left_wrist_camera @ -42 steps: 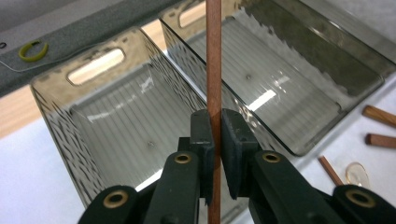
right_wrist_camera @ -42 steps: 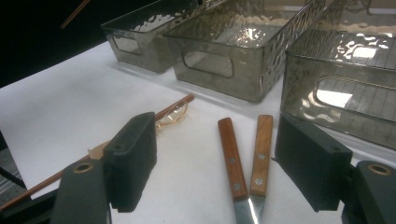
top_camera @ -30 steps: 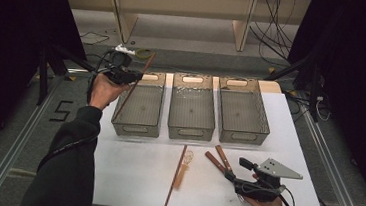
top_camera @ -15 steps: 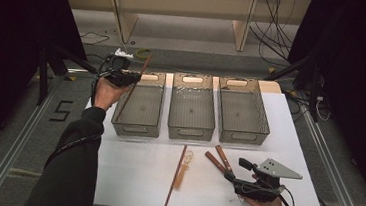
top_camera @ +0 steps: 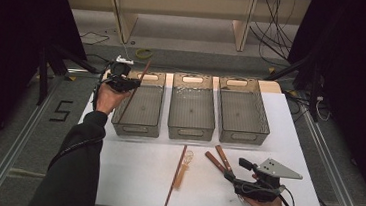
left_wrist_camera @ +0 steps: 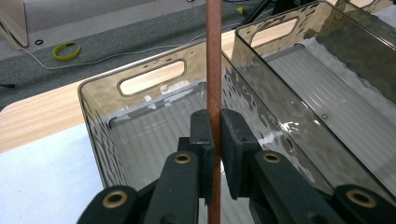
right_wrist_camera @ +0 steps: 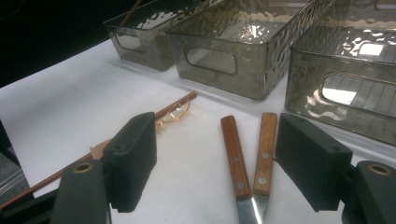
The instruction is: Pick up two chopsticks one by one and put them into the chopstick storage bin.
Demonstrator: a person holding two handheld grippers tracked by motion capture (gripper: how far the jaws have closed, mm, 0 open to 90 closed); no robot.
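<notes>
My left gripper (top_camera: 130, 83) is shut on a thin brown stick (top_camera: 135, 90) that slants down into the left grey bin (top_camera: 119, 122). In the left gripper view the stick (left_wrist_camera: 214, 65) runs upright between the pressed pads of that gripper (left_wrist_camera: 215, 119), above the bin's floor (left_wrist_camera: 140, 140). My right gripper (top_camera: 237, 170) rests near the table's front right with its jaws open and nothing between them. Just ahead of it lie two wooden-handled knives (top_camera: 218, 159). The right gripper view has their handles (right_wrist_camera: 233, 154) between the spread jaws of that gripper (right_wrist_camera: 215, 133).
The middle bin (top_camera: 190, 129) and right bin (top_camera: 264, 125) stand beside the left one at the back of the white table (top_camera: 130, 168). A second brown stick (top_camera: 173, 185) and a small clear-and-tan utensil (top_camera: 184, 168) lie at the front centre.
My left hand has sunk a little, bringing the held stick lower into the left bin. The right hand has stayed put.
</notes>
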